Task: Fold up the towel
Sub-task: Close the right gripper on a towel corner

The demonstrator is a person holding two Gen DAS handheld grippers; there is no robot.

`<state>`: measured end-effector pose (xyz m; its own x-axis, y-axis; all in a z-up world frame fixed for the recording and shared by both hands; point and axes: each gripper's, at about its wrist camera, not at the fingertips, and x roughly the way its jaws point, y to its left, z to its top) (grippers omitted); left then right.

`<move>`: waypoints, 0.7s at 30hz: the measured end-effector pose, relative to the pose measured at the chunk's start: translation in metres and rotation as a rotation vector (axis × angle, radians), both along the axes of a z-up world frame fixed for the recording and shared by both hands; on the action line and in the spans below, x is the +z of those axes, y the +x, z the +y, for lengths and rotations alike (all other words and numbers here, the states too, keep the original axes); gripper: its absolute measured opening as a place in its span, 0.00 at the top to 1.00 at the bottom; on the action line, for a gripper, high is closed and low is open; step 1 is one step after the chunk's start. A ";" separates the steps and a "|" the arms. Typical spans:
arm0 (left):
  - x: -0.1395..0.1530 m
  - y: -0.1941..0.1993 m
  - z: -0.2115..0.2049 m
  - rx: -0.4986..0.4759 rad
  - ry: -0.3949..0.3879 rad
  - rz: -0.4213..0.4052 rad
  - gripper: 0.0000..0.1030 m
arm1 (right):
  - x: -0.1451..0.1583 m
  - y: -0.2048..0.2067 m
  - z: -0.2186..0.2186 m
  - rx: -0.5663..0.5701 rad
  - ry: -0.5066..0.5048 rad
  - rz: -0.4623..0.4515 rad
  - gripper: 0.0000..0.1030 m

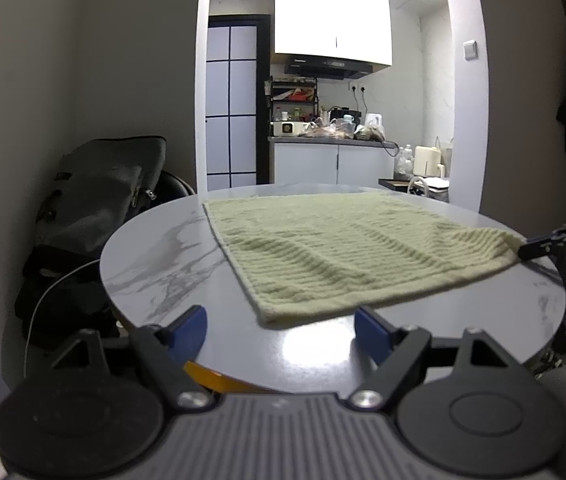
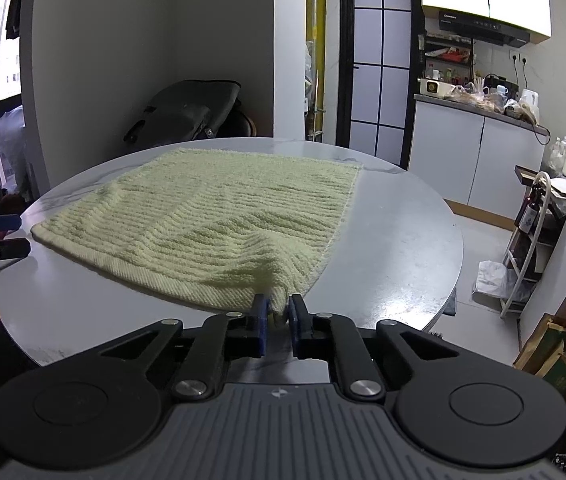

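Observation:
A pale green ribbed towel [image 1: 343, 248] lies spread flat on a round marble-look table [image 1: 163, 264]. My left gripper [image 1: 281, 330] is open, its blue pads either side of the towel's near corner, just short of it. My right gripper [image 2: 277, 314] is shut on the towel's [image 2: 219, 216] near right corner, which bunches up between the blue pads. In the left wrist view the right gripper [image 1: 535, 249] shows at the far right, pinching that corner. In the right wrist view the left gripper [image 2: 11, 236] shows at the left edge, open by the other corner.
The table [image 2: 395, 248] has a rounded edge close to both grippers. A dark bag [image 1: 99, 200] leans on a chair behind the table. A white rack [image 2: 531, 240] and paper bags [image 2: 555, 352] stand on the floor to the right. A kitchen counter [image 1: 331, 142] lies beyond.

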<state>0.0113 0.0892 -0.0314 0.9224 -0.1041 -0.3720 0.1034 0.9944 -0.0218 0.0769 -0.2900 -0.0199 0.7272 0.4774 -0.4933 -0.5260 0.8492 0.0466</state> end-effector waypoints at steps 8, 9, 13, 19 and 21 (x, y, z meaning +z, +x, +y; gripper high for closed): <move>0.001 0.007 -0.001 -0.041 -0.037 0.000 0.42 | 0.000 0.000 0.001 0.000 0.001 0.003 0.79; 0.001 0.008 -0.001 -0.043 -0.036 0.000 0.43 | 0.000 0.000 0.001 0.001 0.001 0.003 0.78; 0.002 0.012 0.000 -0.045 -0.045 0.001 0.46 | 0.000 -0.001 0.001 0.001 0.003 0.004 0.65; 0.003 0.014 0.004 -0.038 -0.069 -0.006 0.52 | -0.001 0.000 -0.001 0.001 0.006 -0.001 0.60; 0.003 0.015 0.004 -0.037 -0.073 -0.008 0.54 | 0.000 0.002 -0.003 -0.004 0.018 -0.003 0.59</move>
